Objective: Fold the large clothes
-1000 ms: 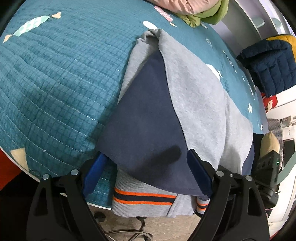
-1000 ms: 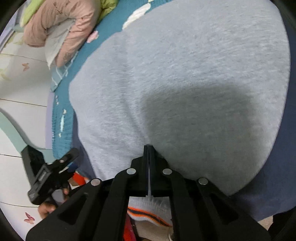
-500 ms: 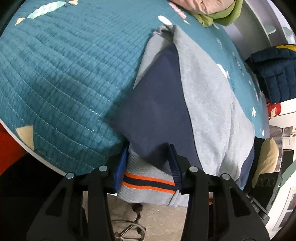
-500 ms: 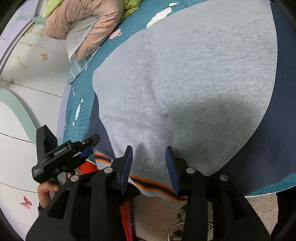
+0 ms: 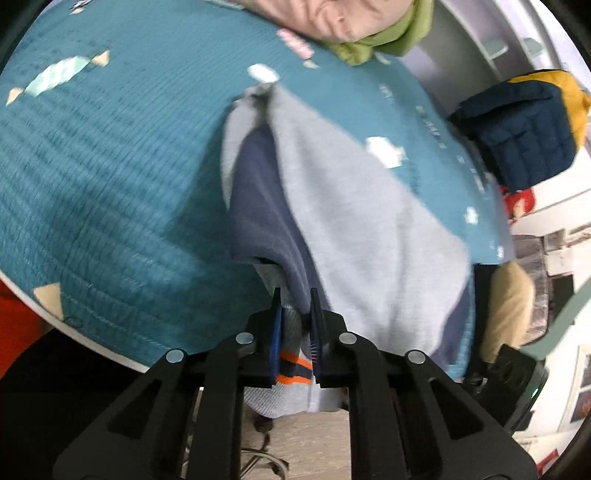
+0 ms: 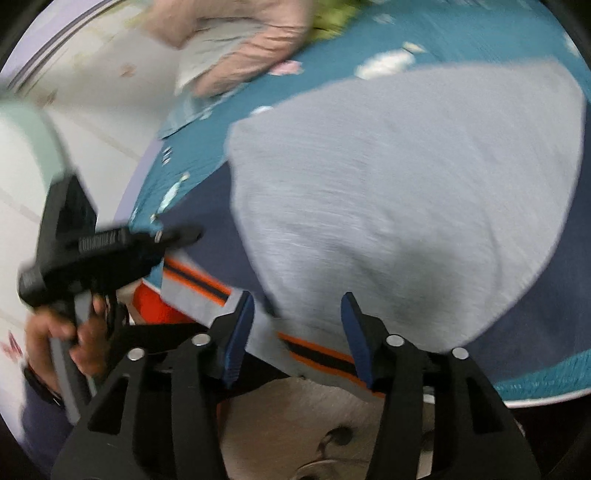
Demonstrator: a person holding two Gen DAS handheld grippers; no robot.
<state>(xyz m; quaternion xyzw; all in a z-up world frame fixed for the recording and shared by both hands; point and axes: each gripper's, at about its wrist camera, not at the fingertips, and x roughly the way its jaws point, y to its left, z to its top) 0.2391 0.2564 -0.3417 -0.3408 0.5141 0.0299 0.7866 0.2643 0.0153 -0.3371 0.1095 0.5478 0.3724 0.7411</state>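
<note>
At the near edge of the bed (image 5: 110,177), the grey and navy sweatshirt (image 5: 369,229) lies partly folded on the teal quilt, its striped hem (image 6: 321,350) hanging over the edge. Left gripper (image 5: 294,332): jaws narrow, clamped on the hem and the navy layer above it, judged a hold for lifting that corner into the next fold. Right gripper (image 6: 297,338): jaws wide, straddling the hem without contact, apparently positioned to take the opposite corner. Both views are motion-blurred.

bedroom: quilted teal bedspread (image 5: 122,177), pink pillow (image 5: 332,18)
</note>
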